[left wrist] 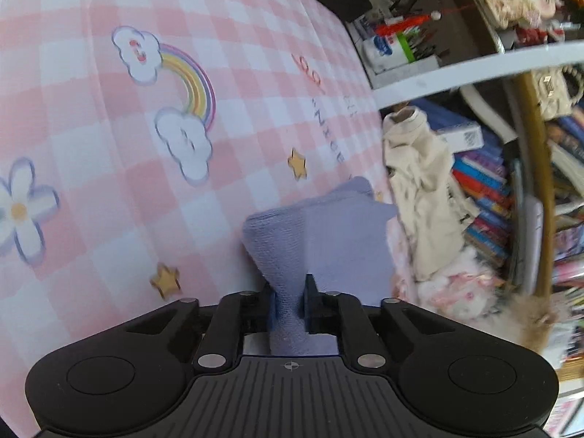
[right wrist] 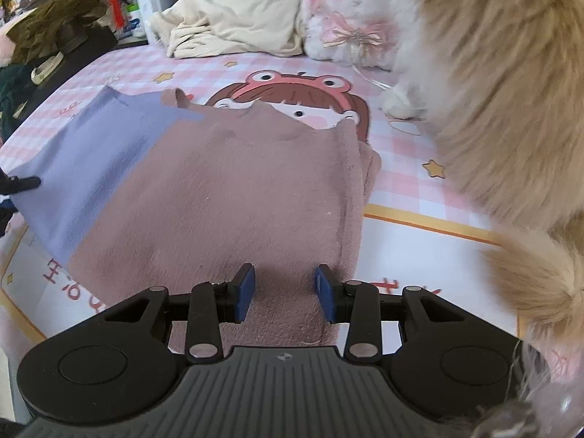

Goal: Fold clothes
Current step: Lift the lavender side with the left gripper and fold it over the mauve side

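1. Folding the garment (right wrist: 226,189) is the step in hand, we judge: our left claw (left wrist: 288,301) is clamped on a bunch of its lilac panel (left wrist: 328,233), lifted off the pink checked sheet (left wrist: 109,109).
2. Our right claw (right wrist: 284,292) stands wide, holding nothing, low over the garment's near mauve edge; we cannot tell whether its fingers (right wrist: 244,292) touch the cloth.
3. The garment lies on the sheet, partly covering the printed cartoon girl (right wrist: 303,98), with the cream clothes pile (right wrist: 233,25) well beyond it and a fluffy tan mass (right wrist: 492,91) just beside it on the right.
4. Its long axis seems to run from the right claw away toward the cartoon girl; the far edge is ragged, the lilac side points left, and we cannot tell which end is the neck.
5. Next, we judge, the left claw should carry the lilac side over the mauve, while the right pins or takes the near edge to keep the layers square.
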{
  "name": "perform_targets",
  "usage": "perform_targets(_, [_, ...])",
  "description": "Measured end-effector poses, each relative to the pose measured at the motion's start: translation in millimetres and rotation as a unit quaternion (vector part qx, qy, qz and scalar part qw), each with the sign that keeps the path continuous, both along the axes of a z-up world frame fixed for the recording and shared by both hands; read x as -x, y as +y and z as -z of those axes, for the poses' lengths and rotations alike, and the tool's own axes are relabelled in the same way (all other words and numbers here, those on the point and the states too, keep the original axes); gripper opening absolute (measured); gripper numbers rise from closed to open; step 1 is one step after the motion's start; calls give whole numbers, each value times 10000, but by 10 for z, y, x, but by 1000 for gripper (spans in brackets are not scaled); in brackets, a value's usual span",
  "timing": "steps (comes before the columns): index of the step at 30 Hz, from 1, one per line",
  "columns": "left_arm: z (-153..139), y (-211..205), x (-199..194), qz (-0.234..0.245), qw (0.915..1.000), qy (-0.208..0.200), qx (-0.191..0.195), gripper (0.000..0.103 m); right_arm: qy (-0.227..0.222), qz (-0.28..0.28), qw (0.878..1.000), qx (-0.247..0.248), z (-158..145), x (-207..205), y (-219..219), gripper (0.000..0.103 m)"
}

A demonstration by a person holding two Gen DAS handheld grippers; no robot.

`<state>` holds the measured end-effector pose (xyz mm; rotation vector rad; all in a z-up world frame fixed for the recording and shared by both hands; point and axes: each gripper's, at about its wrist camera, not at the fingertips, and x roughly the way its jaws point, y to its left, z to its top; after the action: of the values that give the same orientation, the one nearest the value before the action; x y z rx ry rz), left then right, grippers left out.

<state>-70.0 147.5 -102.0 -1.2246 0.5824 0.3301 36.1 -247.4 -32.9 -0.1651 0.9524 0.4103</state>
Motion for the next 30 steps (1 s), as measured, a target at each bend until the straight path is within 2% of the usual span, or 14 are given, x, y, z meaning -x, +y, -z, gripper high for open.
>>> perform_targets(5, [-35, 330, 174, 133, 9997, -58, -185, 10, 217, -487, 9985, -85, -27, 89, 376, 37])
perform_targets(9, [-68, 674, 463, -80, 9993, -2, -375, 10, 261, -1274, 9915, 12, -55, 274, 811, 39])
perform_targets(13, [-47, 909, 673, -262, 9992, -71, -308, 13, 148, -1812, 9832, 177, -56, 386, 1135, 42])
perform_targets(18, [39, 941, 678, -392, 9988, -133, -260, 17, 161, -1806, 9832, 206, -47, 394, 1264, 46])
perform_targets(22, [65, 900, 653, -487, 9981, -219, -321, 16, 210, -1783, 9837, 128, -62, 382, 1251, 48])
perform_targets(25, [76, 924, 654, -459, 9982, -242, -291, 13, 191, -1558, 9876, -47, -118, 308, 1149, 48])
perform_targets(27, [77, 941, 653, -415, 9984, -241, -293, 12, -11, -1431, 9896, -115, -182, 260, 1095, 47])
perform_targets(30, [46, 939, 628, -333, 9985, -177, -402, 12, -454, -1527, 9870, -218, -291, 250, 1055, 44])
